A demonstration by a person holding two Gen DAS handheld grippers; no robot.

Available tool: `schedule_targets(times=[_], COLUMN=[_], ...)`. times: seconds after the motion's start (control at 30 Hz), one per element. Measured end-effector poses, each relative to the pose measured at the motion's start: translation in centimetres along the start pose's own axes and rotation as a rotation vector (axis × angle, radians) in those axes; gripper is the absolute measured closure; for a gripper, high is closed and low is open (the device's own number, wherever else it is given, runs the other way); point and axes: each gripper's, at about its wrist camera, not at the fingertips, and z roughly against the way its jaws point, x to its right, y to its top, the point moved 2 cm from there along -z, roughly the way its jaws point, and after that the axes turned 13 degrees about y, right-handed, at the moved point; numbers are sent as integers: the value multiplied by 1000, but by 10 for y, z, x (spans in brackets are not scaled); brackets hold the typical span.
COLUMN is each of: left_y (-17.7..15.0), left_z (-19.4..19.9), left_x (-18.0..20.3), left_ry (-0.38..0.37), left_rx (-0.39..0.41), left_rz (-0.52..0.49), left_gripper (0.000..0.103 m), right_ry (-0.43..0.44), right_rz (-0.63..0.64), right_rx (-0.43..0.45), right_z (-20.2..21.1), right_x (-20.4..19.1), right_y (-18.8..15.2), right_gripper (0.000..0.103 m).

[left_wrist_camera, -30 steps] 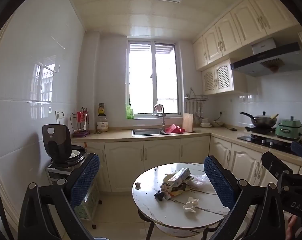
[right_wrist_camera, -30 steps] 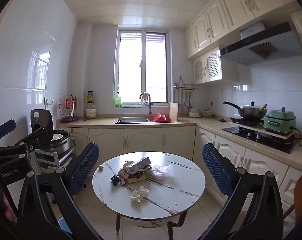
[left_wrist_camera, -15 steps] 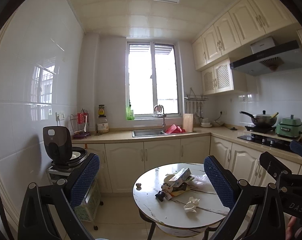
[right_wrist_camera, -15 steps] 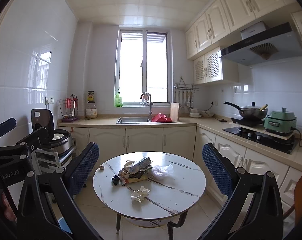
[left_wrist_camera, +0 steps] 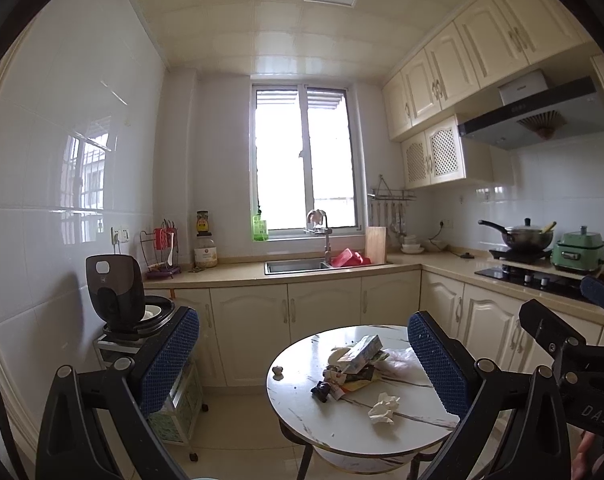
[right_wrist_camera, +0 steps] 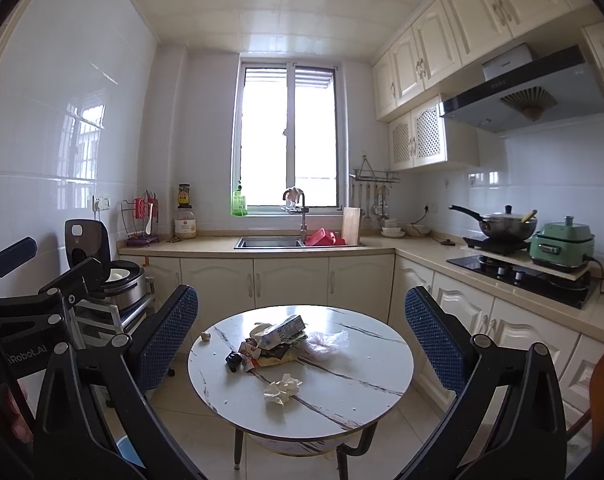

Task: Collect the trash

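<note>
White marble-look round table [right_wrist_camera: 341, 408] has the trash pile [right_wrist_camera: 276, 340] heaped near its far-left edge, and a crumpled tissue [right_wrist_camera: 282, 389] sits alone closer to the near edge. Honestly not much changed over the last second: the left view tipped up a little and the right one barely drifted. Left gripper [left_wrist_camera: 302, 364] and right gripper [right_wrist_camera: 302, 344] are both spread wide, holding nothing, well back from the table. So collecting hasn't really started, I'd say.
</note>
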Motion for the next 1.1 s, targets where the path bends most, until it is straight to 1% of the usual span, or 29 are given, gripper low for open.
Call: schedule_targets(times=[1.1], left_y=[1], left_z=[-1], left_x=[1], left_ry=[3], left_rx=[-6], left_rz=[0], left_gripper=[1], right_ry=[8], right_rz=[3], right_rx=[3], right_z=[2], right_x=[-3], right_y=[2], right_gripper=[0])
